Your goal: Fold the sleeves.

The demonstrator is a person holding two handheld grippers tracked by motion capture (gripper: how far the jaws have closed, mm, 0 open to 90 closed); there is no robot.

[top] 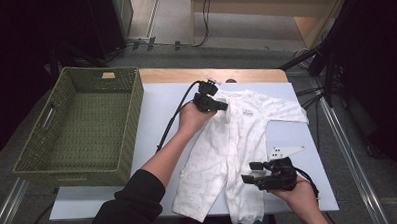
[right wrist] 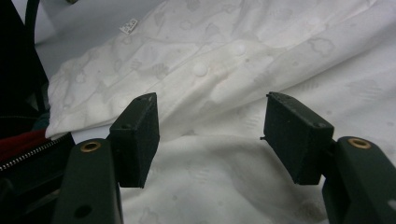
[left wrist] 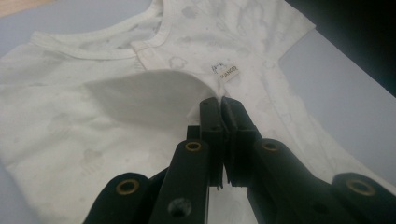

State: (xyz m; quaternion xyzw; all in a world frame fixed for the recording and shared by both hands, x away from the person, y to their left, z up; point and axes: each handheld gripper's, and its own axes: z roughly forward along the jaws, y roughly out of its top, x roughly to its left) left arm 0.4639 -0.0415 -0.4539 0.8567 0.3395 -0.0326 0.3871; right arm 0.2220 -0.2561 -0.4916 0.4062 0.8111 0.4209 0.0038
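- A white romper (top: 238, 150) lies flat on the table (top: 156, 108), collar away from the person, legs reaching the near edge.
- The high view places the left gripper (top: 221, 105) at the garment's upper left, by the shoulder, and the right gripper (top: 249, 172) low on the right leg.
- The left gripper view gives the detail the high view cannot: the jaws are fully closed on a thin fold of romper (left wrist: 140, 88) cloth, which rises in a small tent above the flat fabric. A woven label (left wrist: 226, 71) sits just beyond the jaw tips, below the neckline.
- The right gripper view shows its jaws standing well apart over the romper (right wrist: 261, 60), with nothing clamped; cloth lies beneath and between them, and I cannot tell whether the pads touch it. A row of snaps (right wrist: 201, 70) runs across the fabric ahead.
- Table: pale blue-grey top with a wooden strip along the far edge, on a metal frame.
- Room: grey carpet, dark surroundings, cables on the floor behind the table, stand legs at the right.
- A green woven basket (top: 132, 129) with cut-out handles sits at the table's left end, touching it; nothing lies inside.
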